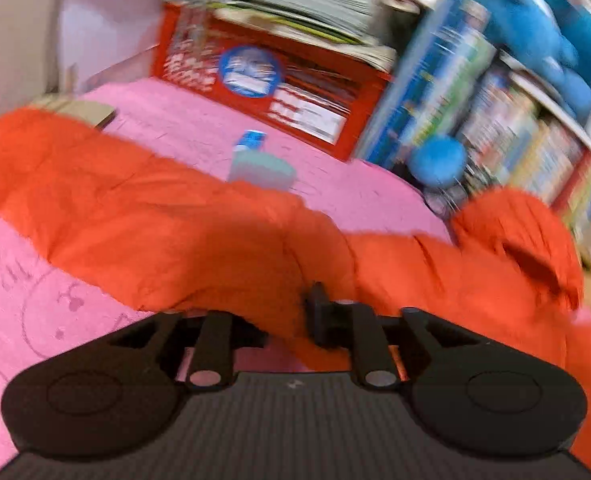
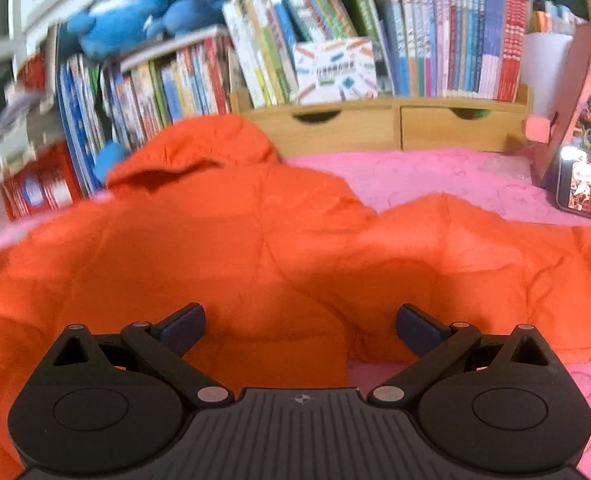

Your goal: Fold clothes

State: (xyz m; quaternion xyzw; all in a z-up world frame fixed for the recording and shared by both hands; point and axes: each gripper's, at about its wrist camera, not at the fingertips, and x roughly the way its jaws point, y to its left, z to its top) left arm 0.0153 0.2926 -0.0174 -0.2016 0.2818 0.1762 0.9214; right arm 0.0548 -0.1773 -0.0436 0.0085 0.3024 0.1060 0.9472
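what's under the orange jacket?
The orange jacket lies spread on a pink cover, which shows all around it. Anything else beneath the jacket is hidden by the fabric.

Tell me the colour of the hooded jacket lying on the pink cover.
Bright orange jacket, plain and quilted; the right wrist view shows it best.

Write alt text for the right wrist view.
An orange hooded jacket lies spread on a pink cover, hood toward a wooden book rack. The right gripper hovers over it, fingers wide apart and empty.
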